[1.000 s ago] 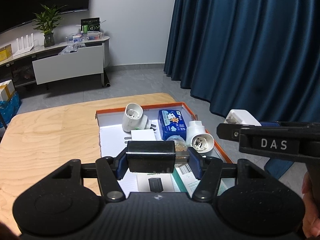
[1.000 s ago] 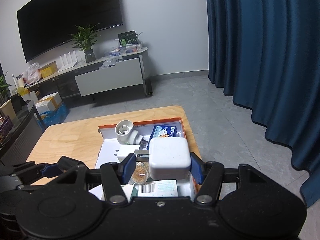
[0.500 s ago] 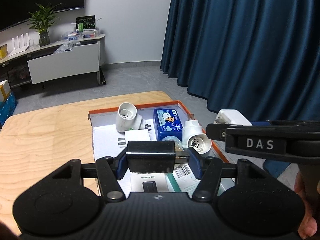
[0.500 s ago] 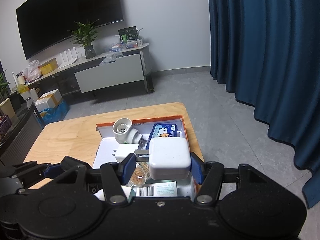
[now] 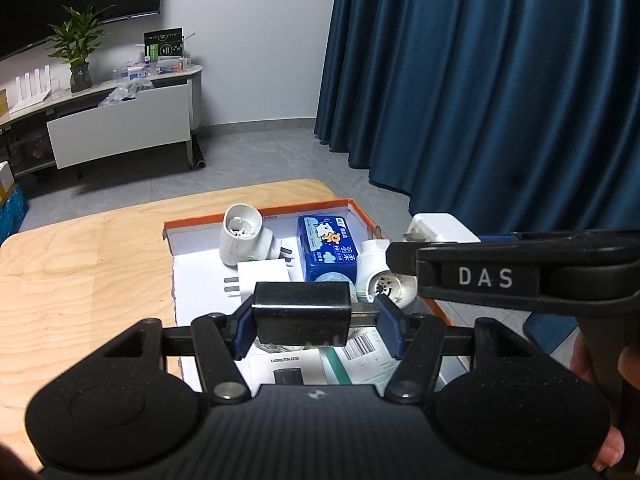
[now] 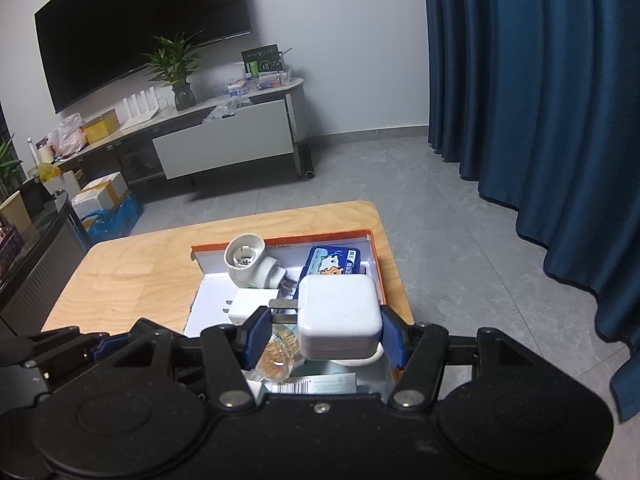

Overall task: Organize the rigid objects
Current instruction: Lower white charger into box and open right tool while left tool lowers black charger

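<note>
My left gripper (image 5: 316, 326) is shut on a black charger block (image 5: 302, 312) and holds it above the orange-rimmed box (image 5: 256, 218). My right gripper (image 6: 324, 334) is shut on a white charger (image 6: 338, 314) with its prongs pointing left, also above the box (image 6: 280, 239); it shows at the right of the left wrist view (image 5: 436, 230). In the box lie a white lamp-socket adapter (image 5: 242, 238), a white plug (image 5: 262, 280), a blue tissue pack (image 5: 326, 250) and a second white socket (image 5: 382, 280).
The box sits on a light wooden table (image 5: 80, 280) whose right edge runs beside a blue curtain (image 5: 500, 100). Papers and a UGREEN carton (image 5: 288, 370) lie at the box's near end. A TV bench (image 6: 224, 144) stands across the grey floor.
Both grippers rose and drew back a little with their chargers still held; the box contents slid slightly down and left in the left wrist view.
</note>
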Available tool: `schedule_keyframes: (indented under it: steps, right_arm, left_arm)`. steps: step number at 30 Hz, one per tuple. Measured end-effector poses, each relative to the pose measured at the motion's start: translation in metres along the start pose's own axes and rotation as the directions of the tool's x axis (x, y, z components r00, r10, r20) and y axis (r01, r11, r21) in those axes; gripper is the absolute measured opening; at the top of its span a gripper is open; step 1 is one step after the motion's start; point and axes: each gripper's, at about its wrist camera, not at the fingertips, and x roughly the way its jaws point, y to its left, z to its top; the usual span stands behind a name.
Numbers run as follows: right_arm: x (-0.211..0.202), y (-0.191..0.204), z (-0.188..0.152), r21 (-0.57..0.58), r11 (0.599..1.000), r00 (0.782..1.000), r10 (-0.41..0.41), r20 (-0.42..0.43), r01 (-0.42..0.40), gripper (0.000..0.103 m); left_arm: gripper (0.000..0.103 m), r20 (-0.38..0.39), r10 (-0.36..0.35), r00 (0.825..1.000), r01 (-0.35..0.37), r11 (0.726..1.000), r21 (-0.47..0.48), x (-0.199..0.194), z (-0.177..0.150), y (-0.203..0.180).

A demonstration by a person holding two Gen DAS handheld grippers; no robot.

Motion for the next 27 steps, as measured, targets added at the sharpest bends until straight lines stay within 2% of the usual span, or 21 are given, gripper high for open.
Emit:
schedule_keyframes:
  steps: [27]
  right_arm:
    - [0.045,0.01,0.018,-0.044,0.998,0.998,0.036,-0.058,-0.038,0.07]
  left_arm:
    - [0.061,-0.024,-0.016,1.0,0.016,1.0,-0.004,0.016,0.001,0.0]
